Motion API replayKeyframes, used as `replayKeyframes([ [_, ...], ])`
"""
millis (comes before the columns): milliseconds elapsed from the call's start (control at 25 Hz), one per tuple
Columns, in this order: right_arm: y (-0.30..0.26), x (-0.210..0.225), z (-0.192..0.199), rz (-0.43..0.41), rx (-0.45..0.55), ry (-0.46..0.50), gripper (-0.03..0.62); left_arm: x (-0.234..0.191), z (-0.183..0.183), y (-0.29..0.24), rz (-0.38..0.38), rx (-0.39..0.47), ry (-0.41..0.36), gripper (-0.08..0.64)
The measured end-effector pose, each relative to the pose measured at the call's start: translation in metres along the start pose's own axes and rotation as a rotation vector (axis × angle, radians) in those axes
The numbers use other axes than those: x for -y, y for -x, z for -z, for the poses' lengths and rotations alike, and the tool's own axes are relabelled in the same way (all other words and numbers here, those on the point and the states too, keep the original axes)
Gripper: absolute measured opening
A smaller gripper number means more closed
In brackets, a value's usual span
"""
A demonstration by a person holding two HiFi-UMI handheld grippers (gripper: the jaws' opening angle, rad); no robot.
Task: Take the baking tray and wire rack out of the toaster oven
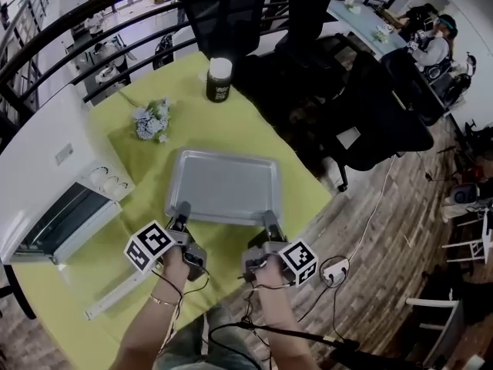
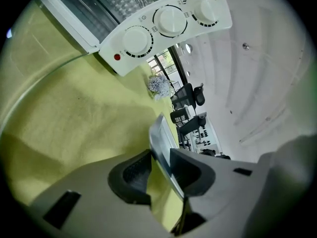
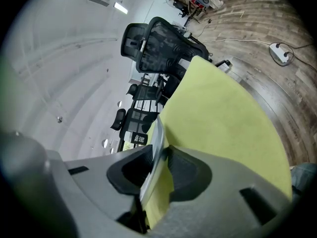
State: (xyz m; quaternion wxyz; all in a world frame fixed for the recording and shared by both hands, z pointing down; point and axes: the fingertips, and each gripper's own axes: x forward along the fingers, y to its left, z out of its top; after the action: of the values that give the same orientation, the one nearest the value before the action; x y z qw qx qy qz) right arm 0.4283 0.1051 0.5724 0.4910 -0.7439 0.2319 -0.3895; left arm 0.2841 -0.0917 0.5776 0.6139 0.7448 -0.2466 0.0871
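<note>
Head view: a grey baking tray [image 1: 223,183] lies flat over the green-clothed bench [image 1: 185,122], well out of the white toaster oven [image 1: 46,168] standing at the left. My left tongs [image 1: 183,210] and right tongs [image 1: 269,218] each grip the tray's near rim, one at either corner. I cannot tell whether the tray rests on the cloth or hangs just above it. I cannot make out the wire rack.

Left gripper view: the jaws pinch the tray's thin rim, which runs edge-on between them, pressed against the right-hand pad. The oven's dials [image 2: 168,21] sit above.

Right gripper view: the jaws are clamped on the same rim, metal tight between both pads.

My judgement: set the tray down level, both hands sinking at one pace so neither corner twists out of its pinch. Loosen only once the base sits flat, then pull straight back.
</note>
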Motion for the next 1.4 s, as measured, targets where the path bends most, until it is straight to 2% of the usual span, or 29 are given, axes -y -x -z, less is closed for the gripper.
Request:
replayKeyframes([
  [1000,-0.025,0.014,-0.003,0.059,-0.014,-0.010,0.092,-0.008,-0.004,-0.026,-0.025,-0.020,0.020,0.110],
  [1400,-0.027,0.018,-0.003,0.093,-0.048,0.043,0.100,-0.013,-0.001,-0.026,-0.070,-0.038,0.020,0.110],
])
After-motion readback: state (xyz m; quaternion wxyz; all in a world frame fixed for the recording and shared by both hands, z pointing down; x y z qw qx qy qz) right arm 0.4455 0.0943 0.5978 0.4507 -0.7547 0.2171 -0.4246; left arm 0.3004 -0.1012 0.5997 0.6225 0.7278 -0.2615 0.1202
